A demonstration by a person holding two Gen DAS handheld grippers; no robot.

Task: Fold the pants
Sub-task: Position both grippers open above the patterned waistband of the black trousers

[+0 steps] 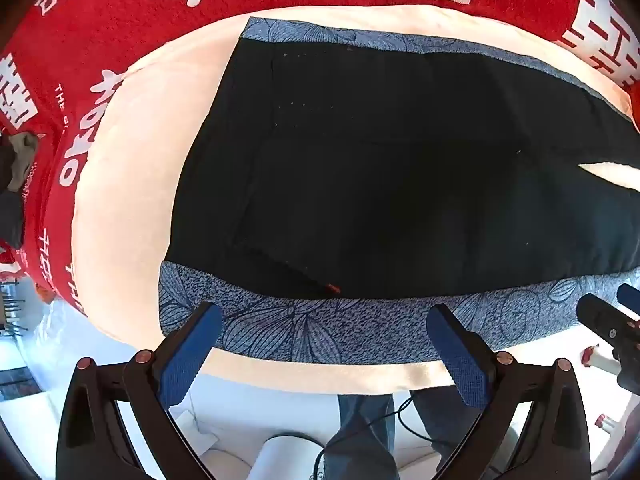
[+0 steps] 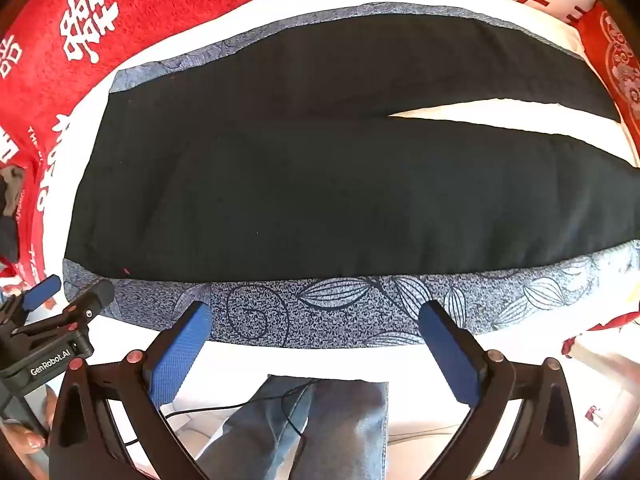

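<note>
Black pants [image 1: 380, 168] with blue-grey floral side bands [image 1: 320, 332] lie flat on a cream cloth, waist to the left, two legs running right with a narrow gap [image 2: 500, 110] between them. They also fill the right wrist view [image 2: 340, 184]. My left gripper [image 1: 324, 320] is open and empty, hovering over the near floral band by the waist end. My right gripper [image 2: 316, 316] is open and empty over the near band further along the leg. The right gripper's tip shows at the left view's right edge [image 1: 608, 320]; the left gripper shows in the right view [image 2: 60, 312].
The cream cloth [image 1: 132, 184] lies on a red blanket with white characters [image 1: 100, 28], which surrounds the far and left sides. Below the near edge are the person's jeans [image 2: 320, 428], a black cable [image 2: 240, 404] and a pale floor.
</note>
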